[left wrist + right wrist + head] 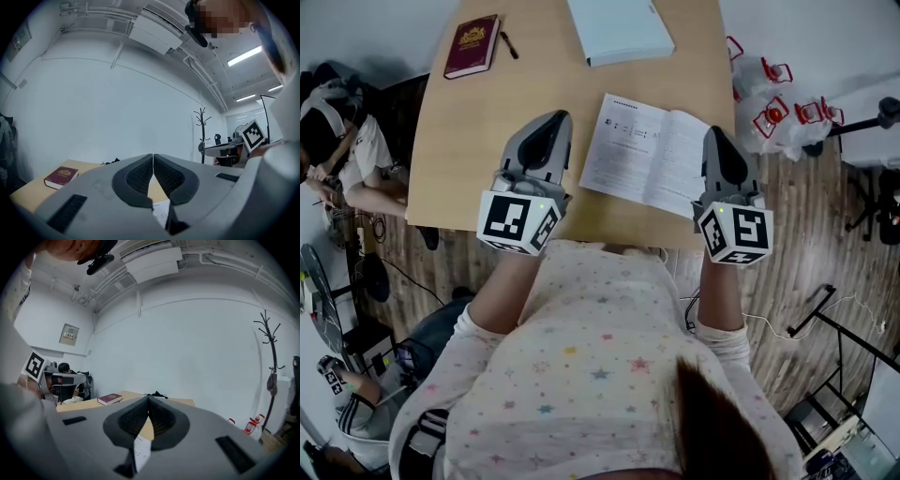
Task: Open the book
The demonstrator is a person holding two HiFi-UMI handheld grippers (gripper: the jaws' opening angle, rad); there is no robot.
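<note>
Your left gripper [559, 119] and right gripper [715, 133] hang over the near edge of a light wooden table [469, 131], one on each side of you. Each has its fingers pressed together with nothing pinched between them. The open book with white printed pages [642, 150] lies flat between the two grippers, and its near right corner goes under the right gripper close to the table's near edge. A sliver of its page shows through the gap below the pads in both gripper views. Bare wood lies to the left of the book, under and beyond the left gripper, as far as the table's left edge. At the far left corner rests a closed maroon hardback book [472, 45] with a black pen [508, 44] just beside it. A closed pale blue book [619, 28] sits at the far side, well apart from the open one. Past the table's right edge is a wood-plank floor [806, 244] with clear plastic bags with red-and-white handles [773, 112] on it. A seated person [347, 150] is off the left edge. Ahead stand a plain white wall [187, 348] and a dark coat stand [269, 366].
</note>
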